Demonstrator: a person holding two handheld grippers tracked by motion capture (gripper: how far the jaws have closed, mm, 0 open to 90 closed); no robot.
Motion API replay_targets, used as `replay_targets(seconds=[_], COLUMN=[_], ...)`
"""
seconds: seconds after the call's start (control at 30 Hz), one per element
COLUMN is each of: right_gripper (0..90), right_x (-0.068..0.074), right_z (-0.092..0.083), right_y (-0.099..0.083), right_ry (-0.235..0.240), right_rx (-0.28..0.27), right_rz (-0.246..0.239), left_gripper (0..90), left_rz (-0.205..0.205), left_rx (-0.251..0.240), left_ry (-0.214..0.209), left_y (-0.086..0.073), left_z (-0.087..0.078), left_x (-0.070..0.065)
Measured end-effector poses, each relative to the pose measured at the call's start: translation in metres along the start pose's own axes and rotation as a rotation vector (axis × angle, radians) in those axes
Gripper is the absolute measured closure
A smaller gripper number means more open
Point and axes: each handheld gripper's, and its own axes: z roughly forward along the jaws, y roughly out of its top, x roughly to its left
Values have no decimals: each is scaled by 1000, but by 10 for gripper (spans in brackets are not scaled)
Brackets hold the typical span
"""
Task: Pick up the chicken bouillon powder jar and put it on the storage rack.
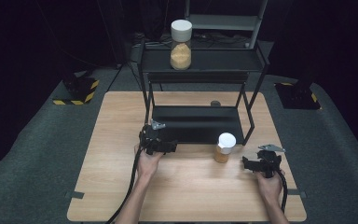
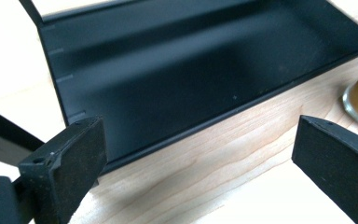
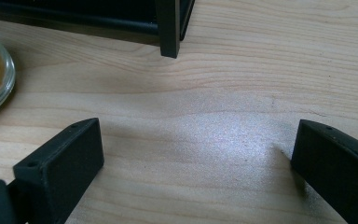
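**Wooden table, two open grippers flanking a small jar**

Dark room, grey carpeted floor, light wooden table (image 1: 186,196) in the middle. Nearest: two forearms enter from the bottom edge, each hand holding a gripper. Left gripper (image 1: 161,146) sits by the front edge of the black rack's lower shelf (image 1: 196,123); its jaws stand wide apart, nothing between them, shelf lip and bare wood in the gap. Right gripper (image 1: 257,164) rests low over the table near the right edge, jaws likewise spread wide and holding nothing. Between the two, nearer the right one: a small jar (image 1: 224,148), white lid, amber-brown contents, upright on the table just in front of the rack's right front leg (image 3: 169,28). Farther back, on the rack's top shelf, a taller jar (image 1: 181,44) with white lid, upright, filled partway with tan granules.
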Motion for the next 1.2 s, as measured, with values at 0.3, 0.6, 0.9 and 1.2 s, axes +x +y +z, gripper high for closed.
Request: replay_targets(seconds=[0.3, 0.6, 0.9, 1.2], right_gripper=[16, 16, 15, 15], right_x=[0, 0, 0, 0], right_z=[0, 0, 0, 0], right_y=[0, 0, 0, 0], right_ry=[0, 0, 0, 0], right_rx=[0, 0, 0, 0], right_rz=[1, 0, 1, 1], left_gripper=[31, 30, 28, 24], left_rz=[8, -25, -34, -16], left_rx=[24, 35, 58, 50], left_ry=[13, 5, 31, 55], left_y=[-12, -29, -38, -45], left_z=[16, 33, 46, 51], left_x=[-5, -7, -10, -16])
